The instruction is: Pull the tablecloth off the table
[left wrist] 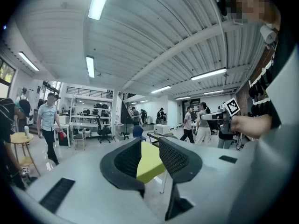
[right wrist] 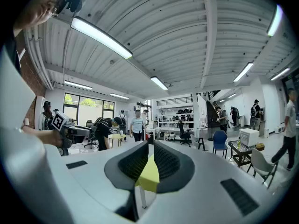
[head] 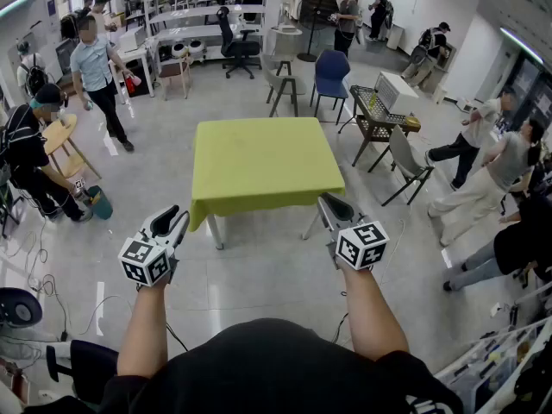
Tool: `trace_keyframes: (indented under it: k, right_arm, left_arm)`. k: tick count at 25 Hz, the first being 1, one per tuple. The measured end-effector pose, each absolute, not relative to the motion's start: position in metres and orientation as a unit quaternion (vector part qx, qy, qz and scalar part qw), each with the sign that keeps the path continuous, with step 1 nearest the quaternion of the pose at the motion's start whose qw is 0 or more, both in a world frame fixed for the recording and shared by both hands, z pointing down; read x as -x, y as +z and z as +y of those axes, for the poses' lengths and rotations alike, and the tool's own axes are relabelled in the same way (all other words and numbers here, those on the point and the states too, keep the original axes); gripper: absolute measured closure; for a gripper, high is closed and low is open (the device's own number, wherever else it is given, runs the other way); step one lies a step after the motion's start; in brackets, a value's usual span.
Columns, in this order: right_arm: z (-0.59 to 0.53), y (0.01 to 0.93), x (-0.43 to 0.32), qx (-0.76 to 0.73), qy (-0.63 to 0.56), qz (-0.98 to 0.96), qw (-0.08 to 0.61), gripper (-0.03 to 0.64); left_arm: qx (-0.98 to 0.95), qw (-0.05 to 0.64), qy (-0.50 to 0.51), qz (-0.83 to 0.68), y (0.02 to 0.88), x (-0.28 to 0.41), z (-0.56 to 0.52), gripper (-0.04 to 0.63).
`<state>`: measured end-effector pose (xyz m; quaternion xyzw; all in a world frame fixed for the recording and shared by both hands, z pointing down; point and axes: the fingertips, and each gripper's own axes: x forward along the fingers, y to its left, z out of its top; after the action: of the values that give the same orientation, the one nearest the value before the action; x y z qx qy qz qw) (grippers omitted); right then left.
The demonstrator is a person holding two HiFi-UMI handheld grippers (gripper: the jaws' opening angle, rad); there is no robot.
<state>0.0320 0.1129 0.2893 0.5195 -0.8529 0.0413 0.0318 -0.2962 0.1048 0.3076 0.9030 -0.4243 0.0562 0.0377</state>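
The tablecloth (head: 263, 162) is yellow-green and lies spread flat over the table (head: 216, 232), straight ahead at 12 o'clock from the person, with its edges hanging down on every side. It is close to square, so it has hardly any long axis, only a little more width from 9 to 3 o'clock than depth. Its two side edges run toward 12 o'clock, and the whole sheet sits slightly turned. The near hem slopes, so its corner at 7 o'clock hangs lower than its corner at 5 o'clock. The left gripper (head: 177, 221) is held out at about 7 o'clock from the cloth and points toward that low corner, apart from it. In the left gripper view its jaws stand released with a clear gap. Only the distant cloth (left wrist: 150, 164) and a table leg show through that gap, and nothing is between the pads. The right gripper (head: 331, 203) is at about 5 o'clock from the cloth, near its right near corner but not touching it. Its jaws are drawn nearly together with a thin slit left between them. Through the slit a strip of the far cloth (right wrist: 149, 176) shows, and the jaws are grasping nothing. A blue chair (head: 330, 72) stands beyond the table at 1 o'clock.
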Motion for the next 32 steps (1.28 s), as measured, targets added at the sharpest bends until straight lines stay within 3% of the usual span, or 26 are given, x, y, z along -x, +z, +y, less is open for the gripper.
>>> trace_keyframes:
  k: [17,32]
  right_arm:
    - [0.103,0.297,-0.056,-0.532,0.033,-0.846,0.033,0.565]
    - [-0.041,0.342,-0.160,-0.526,0.075,-0.847,0.031,0.566]
  left_arm:
    - [-0.905,0.044,0.071,-0.417,0.317,0.277,0.085,0.460]
    - [-0.893,0.059,0.085,-0.438,0.343,0.197,-0.051,0.460]
